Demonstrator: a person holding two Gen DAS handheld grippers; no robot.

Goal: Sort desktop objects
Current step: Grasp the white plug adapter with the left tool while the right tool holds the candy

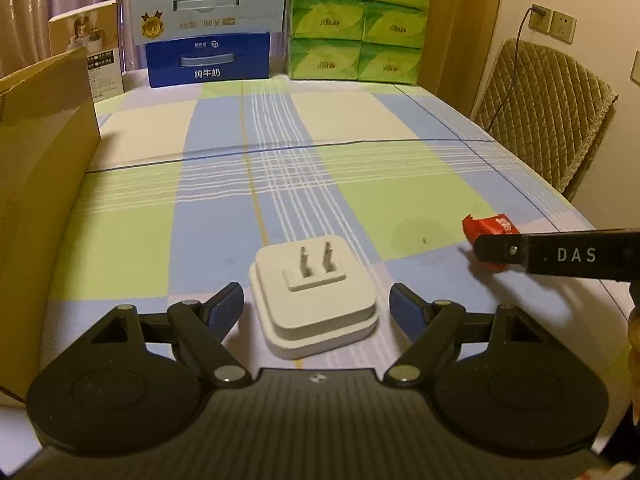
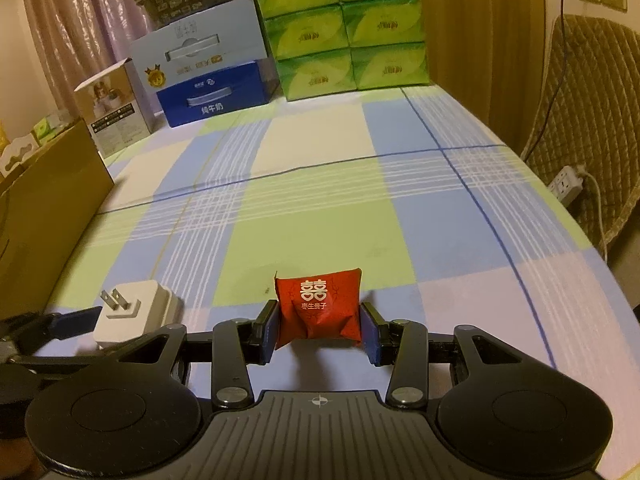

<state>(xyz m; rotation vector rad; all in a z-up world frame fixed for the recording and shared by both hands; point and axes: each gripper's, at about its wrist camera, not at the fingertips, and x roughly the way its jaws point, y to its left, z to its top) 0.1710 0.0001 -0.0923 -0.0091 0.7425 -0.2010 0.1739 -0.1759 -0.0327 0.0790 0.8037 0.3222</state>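
Left tongs (image 1: 316,300) are standing apart, straddling the white plug adapter (image 1: 314,298); right tongs (image 2: 320,330) are clamping the red candy packet (image 2: 319,306) on the checked surface (image 2: 320,184)

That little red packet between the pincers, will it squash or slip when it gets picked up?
Probably squashes a little: the red packet looks like a puffy, creased foil pillow, so likely soft and light. Its shiny wrapper might slip, though the right tool has flat pads close on both sides. It seems unlikely to roll, sitting flat on the tablecloth.
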